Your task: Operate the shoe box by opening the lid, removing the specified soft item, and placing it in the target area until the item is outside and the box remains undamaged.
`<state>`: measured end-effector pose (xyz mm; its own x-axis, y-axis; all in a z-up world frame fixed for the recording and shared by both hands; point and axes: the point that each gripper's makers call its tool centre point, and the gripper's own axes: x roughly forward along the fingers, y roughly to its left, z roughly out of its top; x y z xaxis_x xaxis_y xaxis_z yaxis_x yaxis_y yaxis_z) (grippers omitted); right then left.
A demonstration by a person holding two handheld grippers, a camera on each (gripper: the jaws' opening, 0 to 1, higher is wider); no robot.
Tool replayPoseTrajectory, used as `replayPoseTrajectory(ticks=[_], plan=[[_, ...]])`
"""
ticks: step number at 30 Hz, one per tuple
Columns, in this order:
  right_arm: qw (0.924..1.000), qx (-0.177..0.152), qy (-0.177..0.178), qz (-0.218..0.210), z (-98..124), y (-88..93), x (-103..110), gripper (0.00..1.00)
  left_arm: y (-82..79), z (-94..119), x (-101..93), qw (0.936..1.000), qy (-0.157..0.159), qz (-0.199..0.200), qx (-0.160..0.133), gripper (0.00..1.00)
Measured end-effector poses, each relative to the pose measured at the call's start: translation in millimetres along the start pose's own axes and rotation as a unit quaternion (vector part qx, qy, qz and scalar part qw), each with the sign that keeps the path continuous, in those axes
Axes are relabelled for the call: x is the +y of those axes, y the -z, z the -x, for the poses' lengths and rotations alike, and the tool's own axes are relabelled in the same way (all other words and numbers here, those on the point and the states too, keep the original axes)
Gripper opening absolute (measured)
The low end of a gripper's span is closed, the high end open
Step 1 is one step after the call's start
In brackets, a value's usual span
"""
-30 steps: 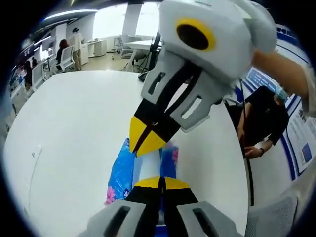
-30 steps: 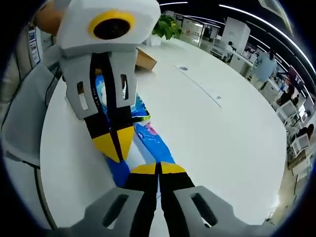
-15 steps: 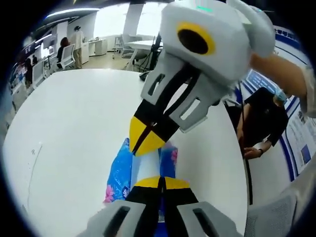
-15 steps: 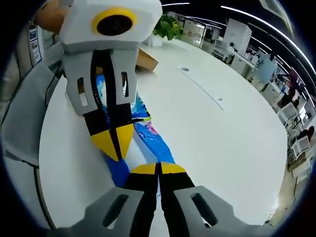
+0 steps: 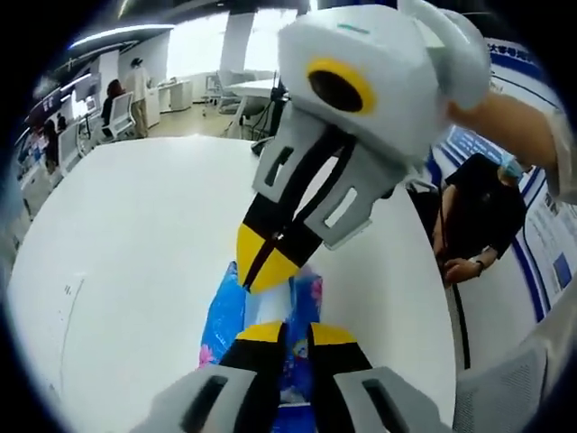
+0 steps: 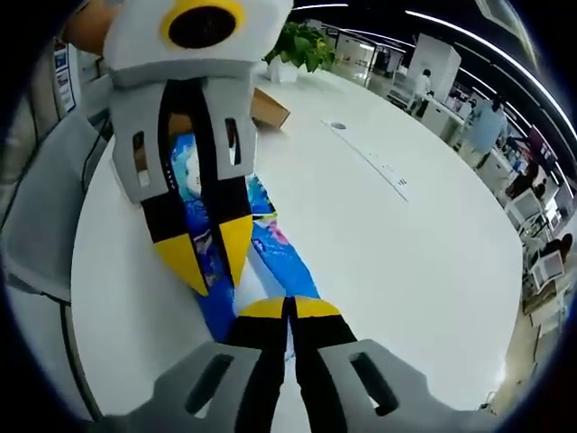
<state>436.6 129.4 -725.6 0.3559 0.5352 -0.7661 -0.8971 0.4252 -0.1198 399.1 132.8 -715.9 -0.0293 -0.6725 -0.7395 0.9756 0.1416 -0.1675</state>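
The blue, flower-printed soft plastic pack (image 5: 223,311) is seen lying flat on the round white table (image 5: 117,225), outside the brown cardboard shoe box (image 6: 266,106), which sits well apart near a potted green plant (image 6: 302,43). The left gripper (image 5: 290,336) is parted slightly over the pack's near end; in the right gripper view its jaws are spread w/ the pack between them. The right gripper (image 6: 290,308) is clenched on the pack's other end. Pack is judged light, squashy, slippery film; best gripped at the ends, w/ gentle pressure.
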Motion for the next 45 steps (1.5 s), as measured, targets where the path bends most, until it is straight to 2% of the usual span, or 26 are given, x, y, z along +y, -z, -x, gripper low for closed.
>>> replayPoseTrajectory(ticks=[4,7,12,20,23,25,32,37,40,45], plan=[[1.0000,-0.004,0.001,-0.006,6,-4.0,1,0.05,-3.5,7,1.9,0.9999,-0.008,-0.008,-0.008,0.15],[0.9988,-0.025,0.002,-0.042,13,-14.5,3,0.06,-4.0,14,2.2,0.9998,-0.013,-0.011,-0.012,0.16],[0.9975,-0.041,0.005,-0.057,26,-27.3,7,0.12,-3.5,30,0.0,0.9996,-0.019,-0.010,-0.020,0.20],[0.9977,-0.039,0.009,-0.055,40,-41.2,18,0.20,3.9,54,-6.3,0.9989,-0.033,0.005,-0.034,0.29],[0.9981,-0.038,0.007,-0.047,45,-47.9,25,0.24,7.3,65,-9.8,0.9986,-0.037,0.011,-0.036,0.35],[0.9976,-0.050,-0.001,-0.047,48,-57.1,31,0.25,10.7,75,-9.7,0.9980,-0.046,0.016,-0.040,0.39],[0.9975,-0.056,-0.022,-0.038,51,-79.7,51,0.33,26.4,115,-6.9,0.9944,-0.076,0.039,-0.061,0.48],[0.9974,-0.060,-0.032,-0.022,51,-95.6,60,0.41,36.4,148,-4.8,0.9875,-0.104,0.075,-0.092,0.52],[0.9977,-0.057,-0.033,-0.017,50,-104.0,64,0.47,46.0,160,-6.3,0.9860,-0.113,0.080,-0.093,0.54],[0.9974,-0.058,-0.042,0.005,50,-121.9,75,0.48,69.8,186,-4.9,0.9824,-0.136,0.090,-0.090,0.58]])
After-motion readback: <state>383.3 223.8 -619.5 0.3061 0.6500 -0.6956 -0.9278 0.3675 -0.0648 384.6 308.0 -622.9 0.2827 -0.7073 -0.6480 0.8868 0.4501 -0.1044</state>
